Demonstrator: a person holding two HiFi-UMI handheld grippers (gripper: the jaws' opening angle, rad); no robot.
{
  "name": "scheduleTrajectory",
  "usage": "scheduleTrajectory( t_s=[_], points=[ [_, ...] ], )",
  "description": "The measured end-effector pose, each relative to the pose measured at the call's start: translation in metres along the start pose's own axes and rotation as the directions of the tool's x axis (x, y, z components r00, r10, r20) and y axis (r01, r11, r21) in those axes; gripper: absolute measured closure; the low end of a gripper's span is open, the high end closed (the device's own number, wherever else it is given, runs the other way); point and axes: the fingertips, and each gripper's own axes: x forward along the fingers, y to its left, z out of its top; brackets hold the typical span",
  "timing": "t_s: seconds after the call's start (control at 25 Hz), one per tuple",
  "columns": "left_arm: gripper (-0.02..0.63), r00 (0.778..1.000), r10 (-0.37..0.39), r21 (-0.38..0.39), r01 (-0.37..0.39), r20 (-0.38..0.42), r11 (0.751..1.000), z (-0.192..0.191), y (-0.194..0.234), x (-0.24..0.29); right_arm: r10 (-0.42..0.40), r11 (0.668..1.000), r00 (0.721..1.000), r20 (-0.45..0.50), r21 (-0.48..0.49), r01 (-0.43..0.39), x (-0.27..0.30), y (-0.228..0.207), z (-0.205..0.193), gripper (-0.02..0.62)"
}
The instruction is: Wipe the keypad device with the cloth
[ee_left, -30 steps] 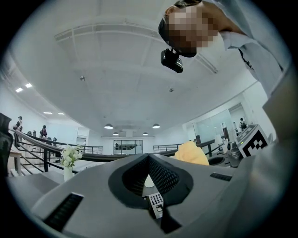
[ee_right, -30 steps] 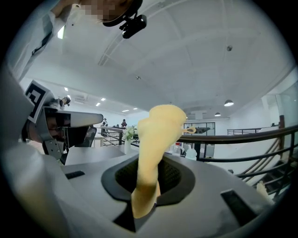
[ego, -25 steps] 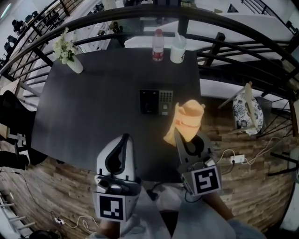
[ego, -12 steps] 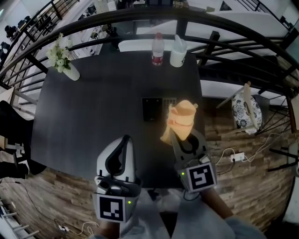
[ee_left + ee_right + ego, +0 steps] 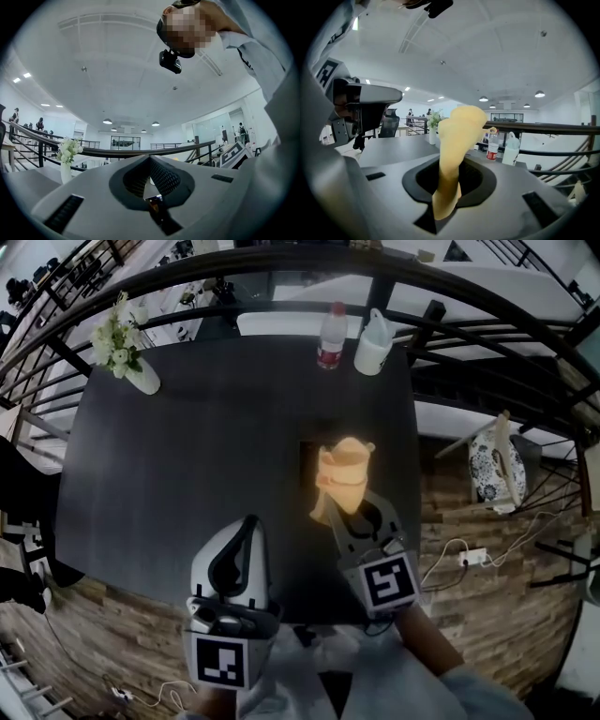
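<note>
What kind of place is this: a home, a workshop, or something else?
Probably an open-plan office or lab, perhaps on an upper gallery. A dark table stands beside a long curved railing, under recessed ceiling lights in a large white hall.

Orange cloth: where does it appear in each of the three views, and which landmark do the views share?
Head view: the orange cloth is just right of centre, clamped in the right gripper's tongs.
Left gripper view: I cannot find it.
Right gripper view: centre, rising from between the tongs.
Shared landmark: the vase of white flowers, at upper left, at the left edge, and just left of the cloth, respectively.
</note>
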Motion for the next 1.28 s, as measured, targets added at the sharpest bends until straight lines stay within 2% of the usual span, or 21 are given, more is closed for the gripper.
scheduleTrajectory(
  t_s=[0.36,0.64,0.8,1.0,1.28],
  points=[
    [0.594,0.999,0.008,-0.016,-0.009,-0.034,1.000,-0.014,0.018,0.000,0.073,0.997,0.995,-0.068,0.023,-0.071,0.047,0.015,-0.024,0.525],
    [0.594,0.999,0.028,-0.023,-0.029,-0.040,0.999,-0.020,0.031,-0.003,0.096,0.994,0.986,-0.140,-0.044,-0.103,0.078,0.025,-0.044,0.525],
    [0.594,0.998,0.040,-0.026,-0.042,-0.048,0.999,-0.023,0.036,-0.006,0.113,0.992,0.980,-0.162,-0.032,-0.120,0.091,0.030,-0.055,0.525],
    [0.594,0.997,0.046,-0.028,-0.047,-0.062,0.998,-0.028,0.036,-0.006,0.115,0.992,0.971,-0.208,-0.020,-0.122,0.100,0.025,-0.071,0.525],
    [0.594,0.997,0.044,-0.035,-0.046,-0.070,0.998,-0.033,0.036,-0.002,0.080,0.997,0.966,-0.244,0.018,-0.078,0.108,0.008,-0.086,0.525]
  ],
)
